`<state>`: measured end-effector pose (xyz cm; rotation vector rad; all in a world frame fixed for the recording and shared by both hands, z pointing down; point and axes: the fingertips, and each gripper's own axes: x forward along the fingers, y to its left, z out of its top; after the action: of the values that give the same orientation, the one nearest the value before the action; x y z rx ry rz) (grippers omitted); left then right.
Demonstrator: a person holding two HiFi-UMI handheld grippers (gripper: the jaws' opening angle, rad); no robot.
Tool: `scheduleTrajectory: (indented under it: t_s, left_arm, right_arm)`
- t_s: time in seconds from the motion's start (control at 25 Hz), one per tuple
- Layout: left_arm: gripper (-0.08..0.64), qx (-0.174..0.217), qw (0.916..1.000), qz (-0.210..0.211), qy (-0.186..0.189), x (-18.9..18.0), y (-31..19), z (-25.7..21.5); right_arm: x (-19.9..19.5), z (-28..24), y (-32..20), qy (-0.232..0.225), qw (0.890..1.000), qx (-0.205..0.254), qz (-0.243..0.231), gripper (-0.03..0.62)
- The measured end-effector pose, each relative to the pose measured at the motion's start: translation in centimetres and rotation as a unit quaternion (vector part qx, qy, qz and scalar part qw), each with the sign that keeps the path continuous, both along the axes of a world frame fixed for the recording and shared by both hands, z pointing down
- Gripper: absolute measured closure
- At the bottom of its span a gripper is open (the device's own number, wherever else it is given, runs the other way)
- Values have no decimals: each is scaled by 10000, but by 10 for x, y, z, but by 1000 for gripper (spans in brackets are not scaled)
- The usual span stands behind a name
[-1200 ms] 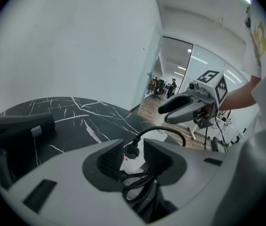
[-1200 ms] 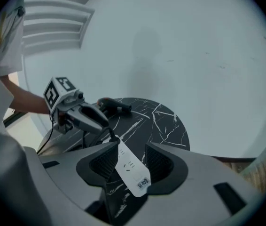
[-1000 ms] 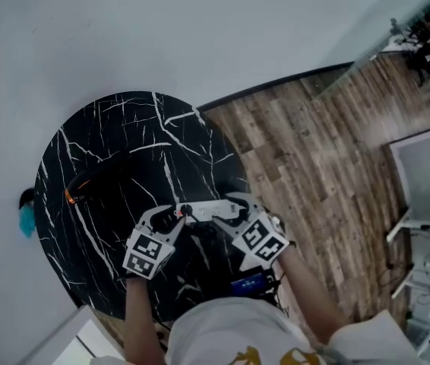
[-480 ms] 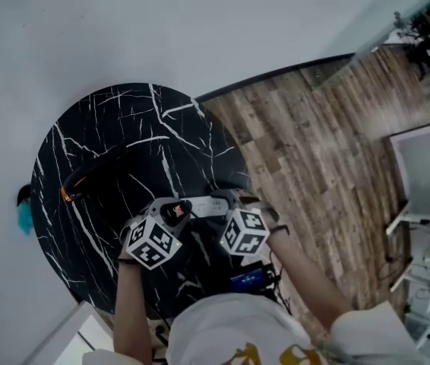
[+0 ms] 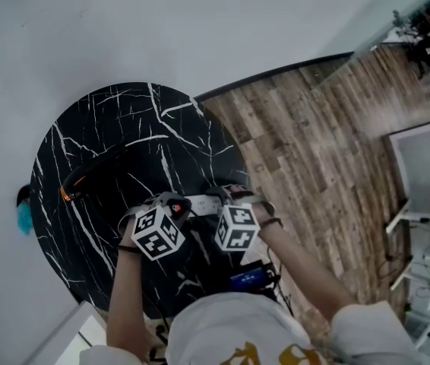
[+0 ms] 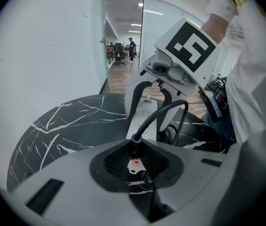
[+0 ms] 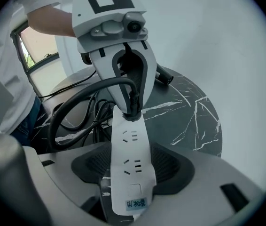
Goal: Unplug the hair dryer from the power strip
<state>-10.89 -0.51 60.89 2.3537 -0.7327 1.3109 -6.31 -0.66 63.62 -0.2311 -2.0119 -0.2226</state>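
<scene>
Both tongs have sunk and rolled in: left tongs (image 5: 174,203) have just closed on the hair dryer plug (image 6: 135,145), right tongs (image 5: 226,195), just opened wide, straddle the power strip (image 7: 133,173), so best pin the strip to the counter (image 5: 109,150) and pull straight.

Table (image 5: 162,112): far side and middle are bare, open from above. Hair dryer (image 5: 93,172) lies across the left part. Cables (image 7: 55,119) clog the near side of the power strip (image 7: 132,168). Left gripper (image 7: 132,108), jaws just closed in on the plug (image 6: 135,142), and right gripper (image 6: 147,119), jaws just opened and astride the strip, meet head-on, no room between. Wall (image 5: 200,29) sits close behind.
</scene>
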Motion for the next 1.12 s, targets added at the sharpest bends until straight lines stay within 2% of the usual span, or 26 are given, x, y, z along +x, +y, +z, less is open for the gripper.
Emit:
scheduleTrajectory:
  t_s: [0.08,0.32,0.52,0.6,0.72,0.76,0.92,0.96,1.12]
  left_arm:
    - [500,-26,10000,60,-63,0,0,1]
    - [500,-453,9975,294,-464,-1,-1,4]
    - [508,-282,9952,446,-824,-2,0,3]
    - [508,-495,9946,449,-797,-2,0,4]
    - [506,-983,9929,435,-500,-2,0,3]
    - [506,-954,9932,438,-509,-2,0,2]
    - [509,-412,9946,266,-916,-3,0,2]
    - [511,-459,9943,248,-935,-3,0,3]
    - [509,-1096,9906,420,-698,-3,0,2]
  right_arm:
    - [0,0,-1,23,10000,3,9,343]
    - [-3,0,-3,-68,10000,22,69,339]
    - [-4,1,-4,112,9998,20,156,338]
    - [-5,2,-6,173,9998,124,41,339]
    - [-2,5,0,293,9995,120,-8,339]
    - [-2,6,0,313,9995,77,45,339]
    - [-4,4,-4,399,9989,-22,245,333]
    - [-4,3,-4,444,9987,2,247,331]
    - [-3,4,-5,524,9983,243,127,333]
